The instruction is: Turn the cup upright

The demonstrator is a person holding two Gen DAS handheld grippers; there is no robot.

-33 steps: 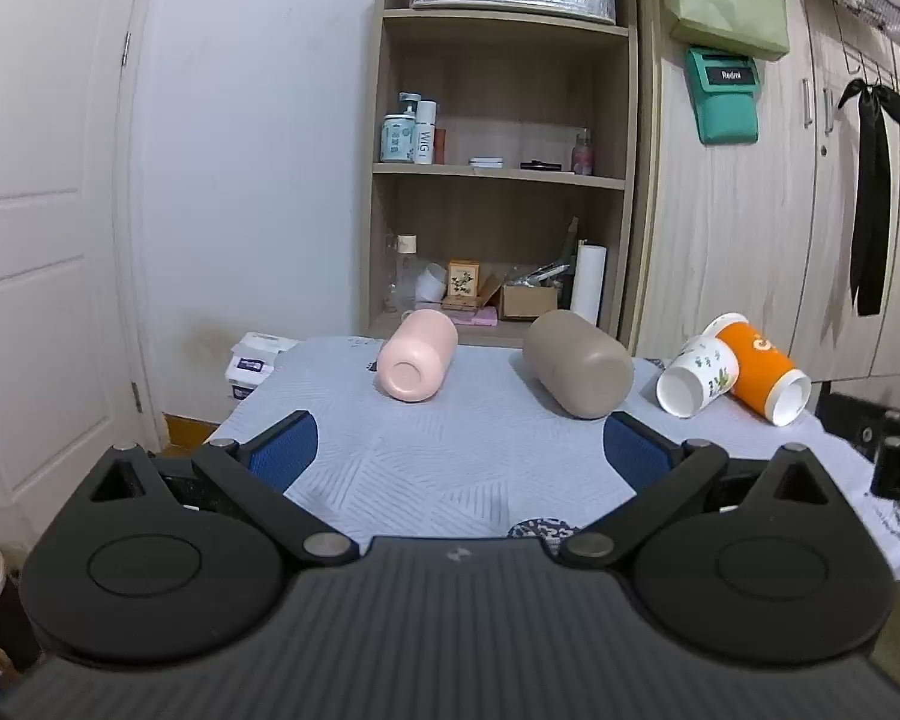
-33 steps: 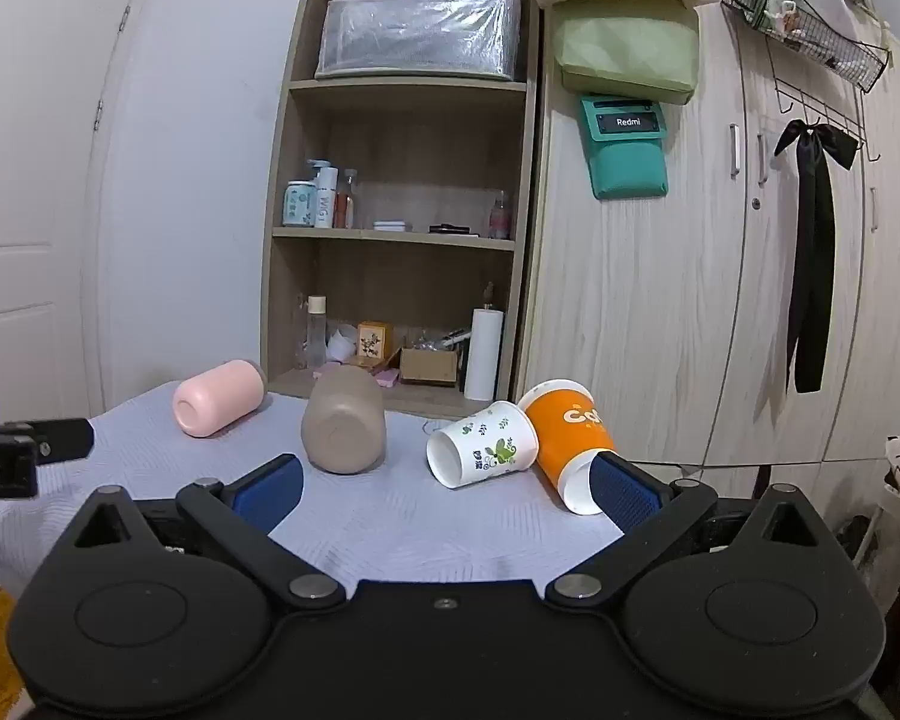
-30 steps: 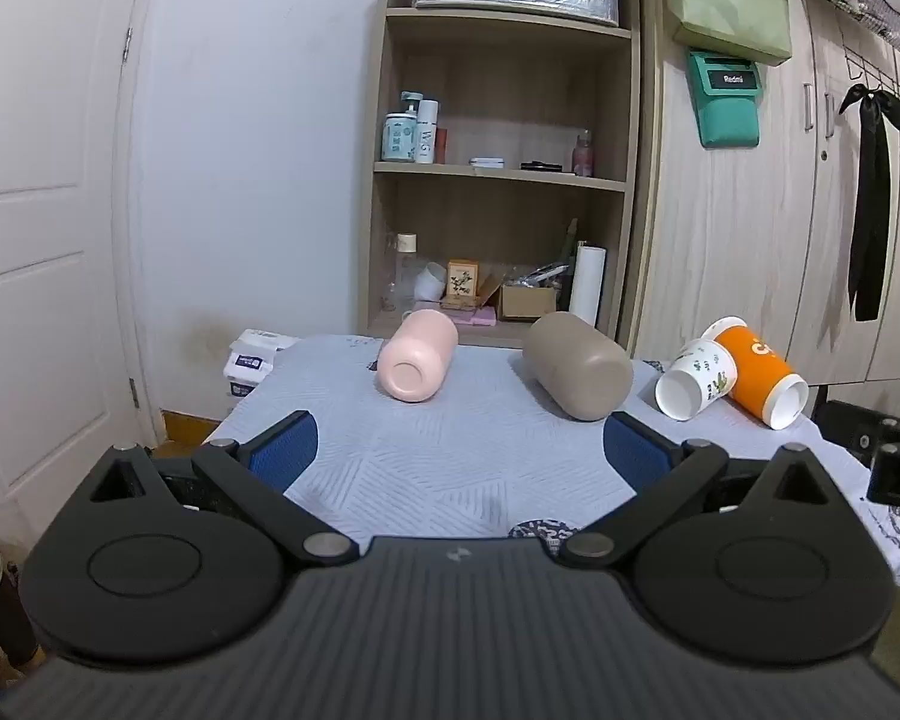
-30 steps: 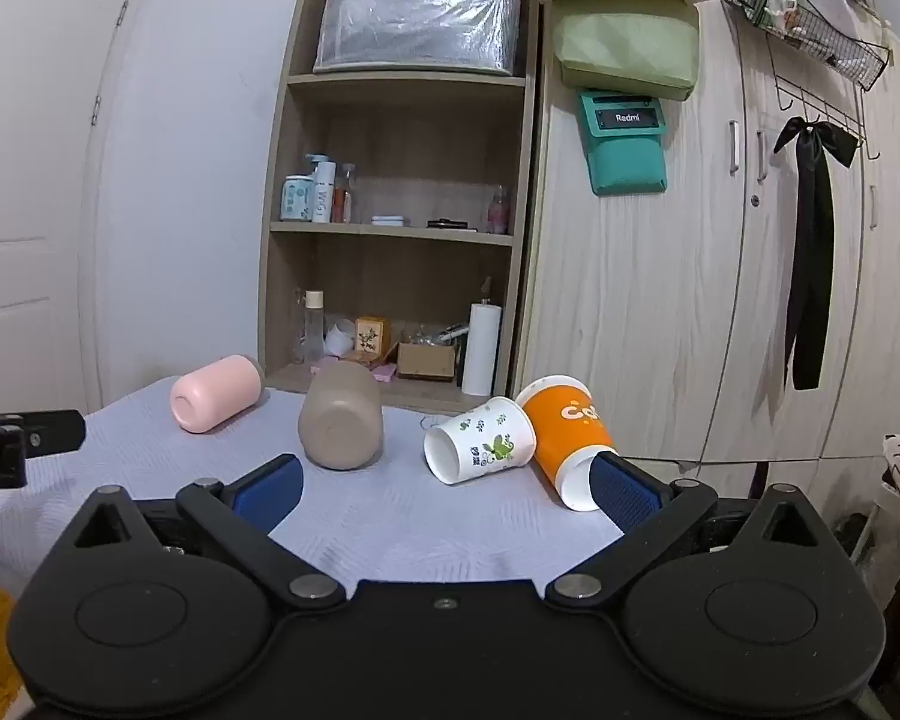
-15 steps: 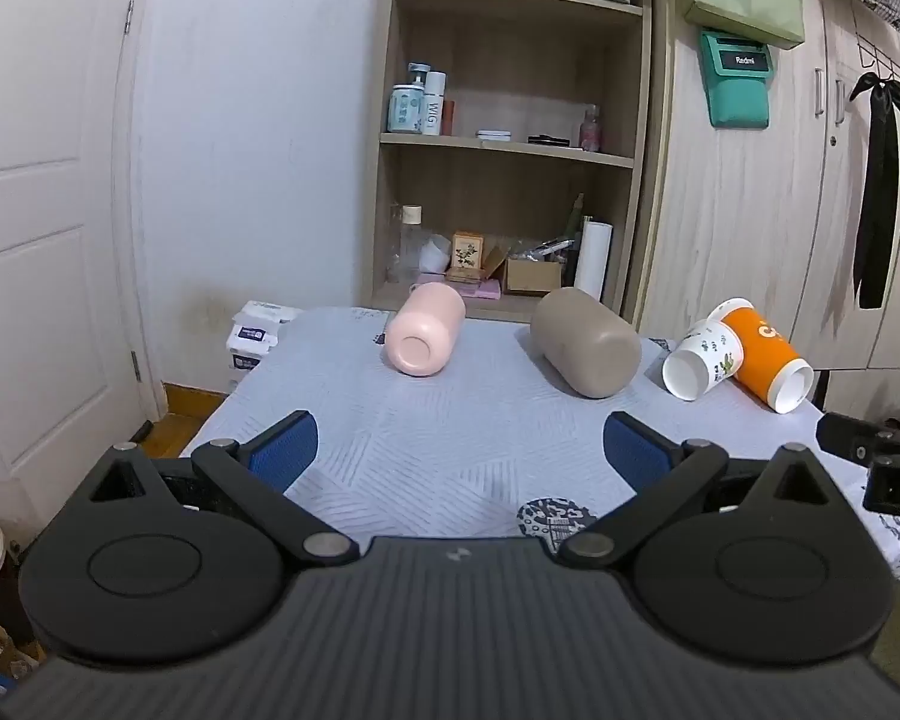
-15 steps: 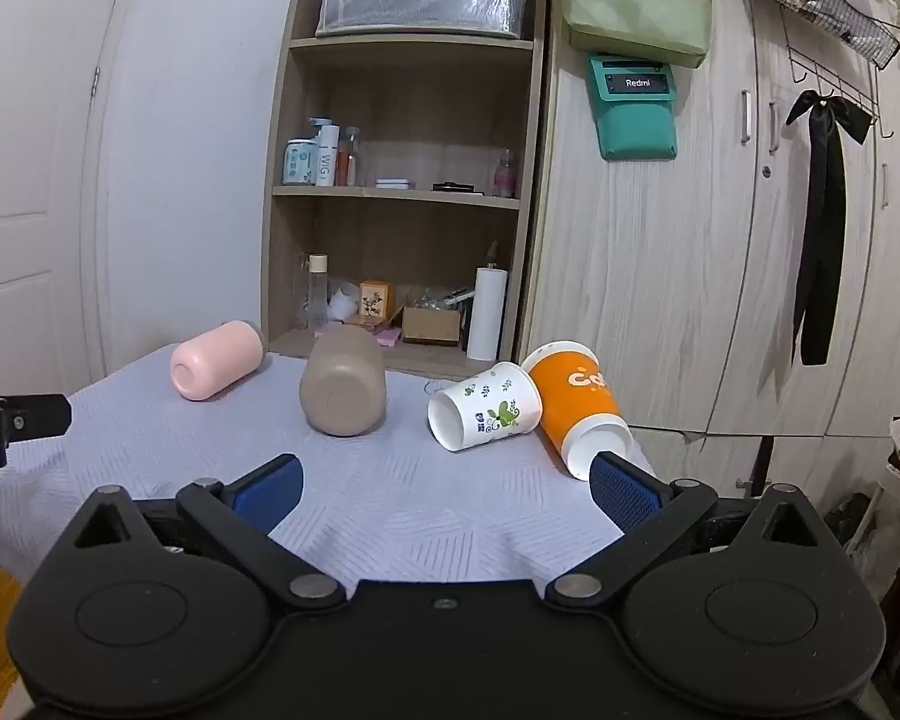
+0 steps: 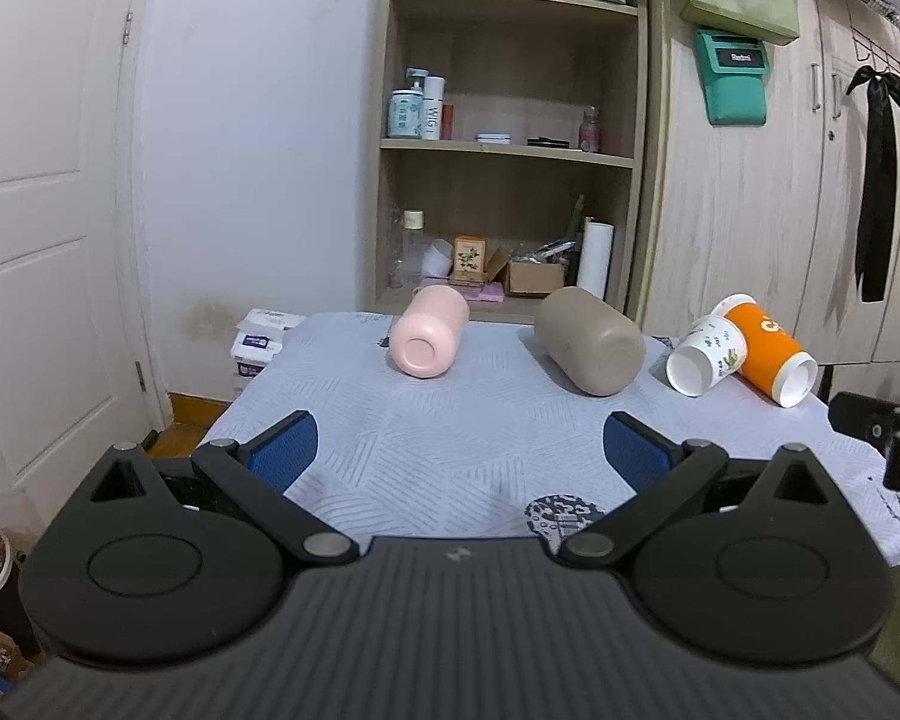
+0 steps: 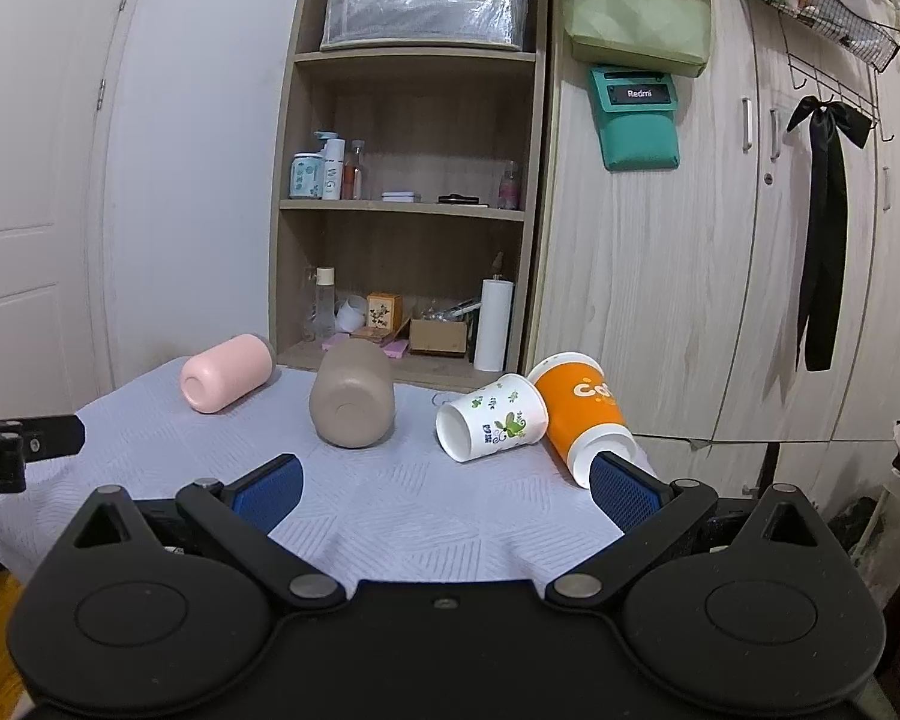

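Note:
Several cups lie on their sides on a table with a pale blue-grey cloth [image 7: 450, 420]. A pink cup [image 7: 429, 339] [image 8: 227, 381] lies at the back left. A tan cup [image 7: 591, 349] [image 8: 353, 401] lies beside it. A white paper cup with green prints [image 7: 707, 355] [image 8: 491, 417] leans against an orange paper cup [image 7: 771, 354] [image 8: 582, 414] at the right. My left gripper [image 7: 459, 450] is open and empty, short of the pink and tan cups. My right gripper [image 8: 444, 489] is open and empty, just short of the white and orange cups.
A wooden shelf unit [image 7: 510, 150] with bottles and boxes stands behind the table. A wardrobe [image 8: 720, 270] is to its right. A white door [image 7: 42, 240] is at the left. Tissue packs [image 7: 261, 336] lie off the table's back left corner.
Both grippers have moved a little forward and up over the table. The cups have not moved. Both grippers stay open.

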